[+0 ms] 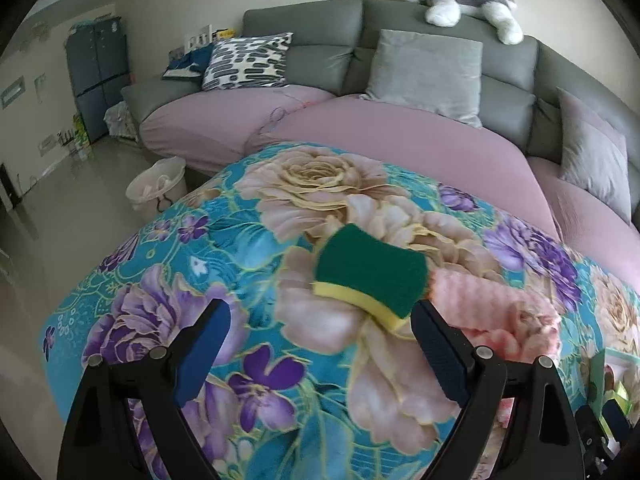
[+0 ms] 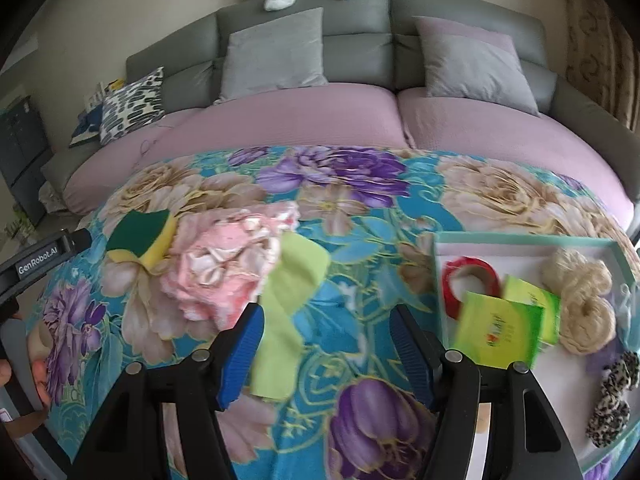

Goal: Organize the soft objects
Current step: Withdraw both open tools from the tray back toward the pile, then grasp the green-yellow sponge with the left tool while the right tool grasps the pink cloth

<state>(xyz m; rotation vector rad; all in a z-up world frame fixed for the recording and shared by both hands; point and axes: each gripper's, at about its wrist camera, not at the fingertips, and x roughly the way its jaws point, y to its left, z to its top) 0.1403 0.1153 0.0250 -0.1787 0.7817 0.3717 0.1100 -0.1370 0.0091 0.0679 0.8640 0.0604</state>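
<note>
Showing only rightward, the tray (image 2: 520, 242) joins sponge (image 1: 370, 276); both grippers' fingers (image 1: 204, 354) empty, spread.

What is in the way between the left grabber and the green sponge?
Nothing visible. The left gripper is open and empty, and only bare floral blanket lies between it and the green and yellow sponge. The pink cloth sits beside the sponge on its right, not in front of it.
</note>
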